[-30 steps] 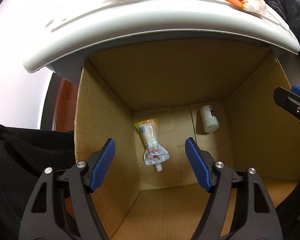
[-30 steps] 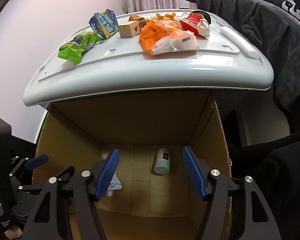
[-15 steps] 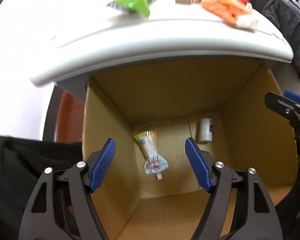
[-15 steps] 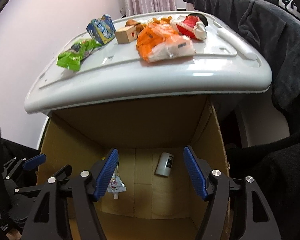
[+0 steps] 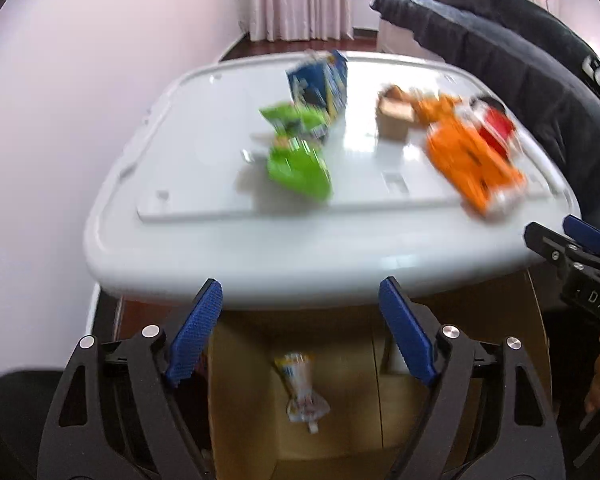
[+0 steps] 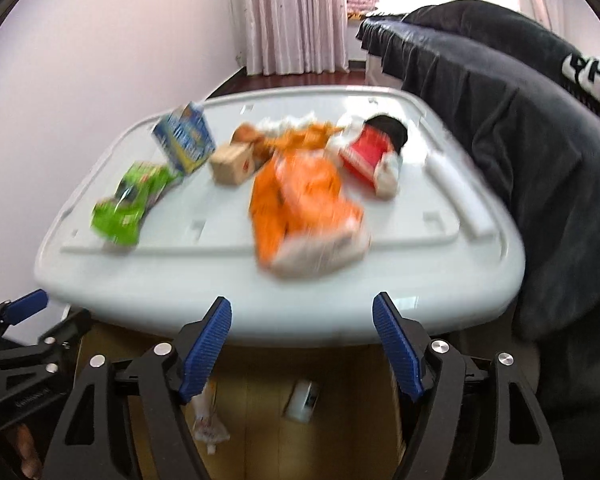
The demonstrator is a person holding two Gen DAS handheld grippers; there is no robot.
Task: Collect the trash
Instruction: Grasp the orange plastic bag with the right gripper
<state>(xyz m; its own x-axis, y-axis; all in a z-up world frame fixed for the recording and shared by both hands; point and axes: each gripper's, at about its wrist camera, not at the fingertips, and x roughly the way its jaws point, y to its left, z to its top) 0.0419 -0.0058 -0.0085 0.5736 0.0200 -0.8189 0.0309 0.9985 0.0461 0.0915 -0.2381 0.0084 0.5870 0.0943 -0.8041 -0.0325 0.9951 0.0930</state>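
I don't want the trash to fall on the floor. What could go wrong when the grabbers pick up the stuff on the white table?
Two things, maybe. The orange wrapper lies close to the white table's near edge, so a clumsy nudge could push it off, missing the cardboard box below. Also, the left gripper and right gripper, both opening with nothing between their jaws, sit close together and might bump if they chase the same piece.

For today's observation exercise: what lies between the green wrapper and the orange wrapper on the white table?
In the right wrist view, a small brown box sits between green wrapper and orange wrapper.
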